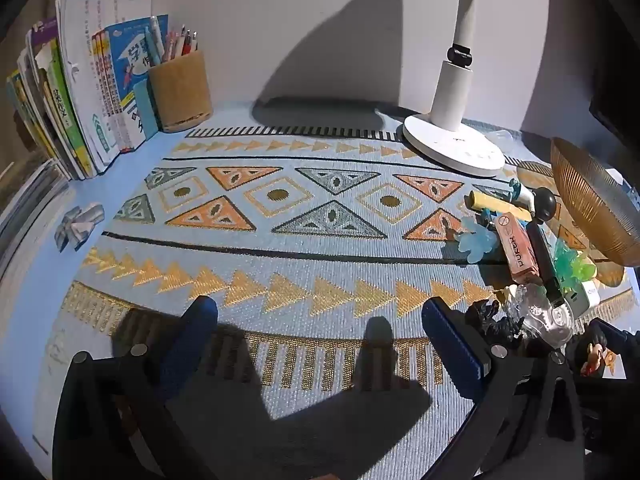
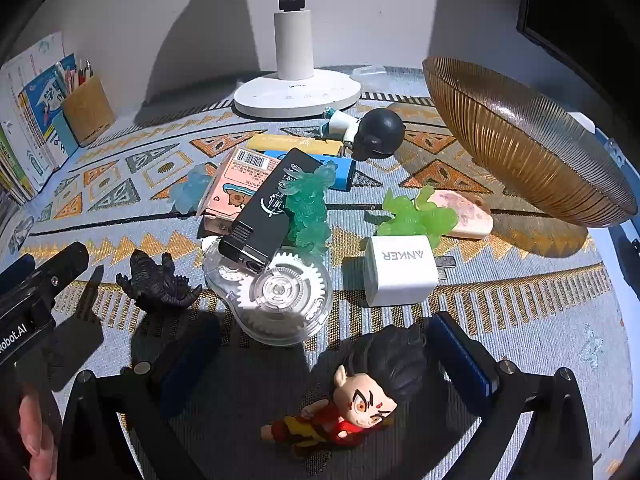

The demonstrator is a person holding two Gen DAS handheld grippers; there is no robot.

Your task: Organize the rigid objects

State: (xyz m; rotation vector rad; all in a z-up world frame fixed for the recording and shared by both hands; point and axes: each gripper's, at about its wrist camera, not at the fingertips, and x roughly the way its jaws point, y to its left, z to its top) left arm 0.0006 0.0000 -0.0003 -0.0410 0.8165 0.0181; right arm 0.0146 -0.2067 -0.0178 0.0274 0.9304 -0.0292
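My left claw is spread wide w/ nothing between the fingers, over a bare stretch of patterned mat. Right claw is spread too; the red-shirted figurine lies on its side between the fingers, can't tell if either pad touches it.

Only the left view gives me the books standing at the far left, the pen cup just beside them, and a small silver piece alone near the left tabletop edge. Clutter sits squeezed at its right margin.

Right view opens that pile up: clear gear-wheel case w/ a black lighter leaning on it, pink box behind, teal translucent figure against the lighter, green one just behind the white charger, black dino to the left. Amber ribbed bowl tilts up at the right, near that tabletop edge. Lamp base at the back by the wall.

Open room: mat centre and left, well apart from the pile. Right side is tight btwn bowl, charger and figurine.
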